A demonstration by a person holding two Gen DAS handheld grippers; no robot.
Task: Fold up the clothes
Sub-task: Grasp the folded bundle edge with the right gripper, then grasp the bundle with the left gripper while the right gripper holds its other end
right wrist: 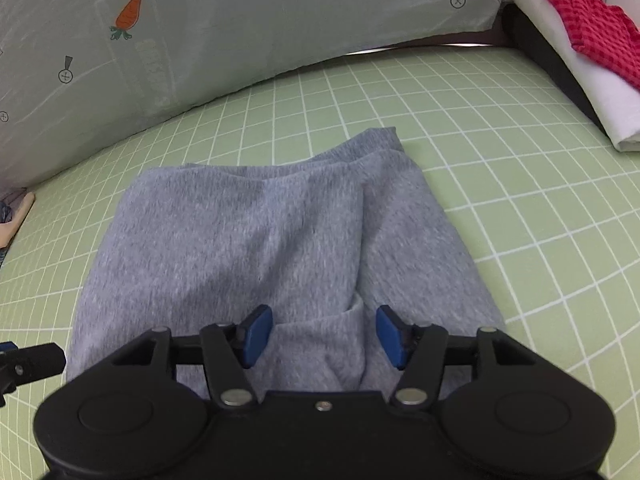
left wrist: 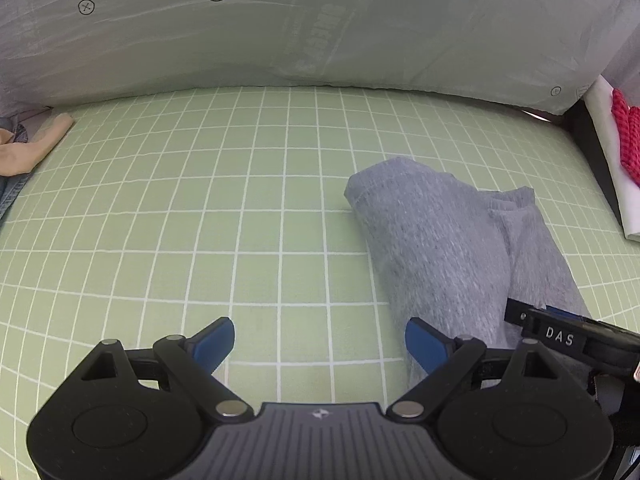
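Grey garment (right wrist: 256, 240), folded into a thick bundle, lies on the green gridded tabletop (left wrist: 200, 220), right under the right claw (right wrist: 324, 334). That claw's blue pads hang apart above the near end of the cloth, a raised fold between them, not pinched. The left claw (left wrist: 320, 344) is spread wide over bare grid, the bundle just beside its right pad. Farther back stands a pale sheet (left wrist: 280, 40) printed with a carrot. Off to the right, red checked cloth (right wrist: 588, 32) sits on white fabric (right wrist: 600, 96).
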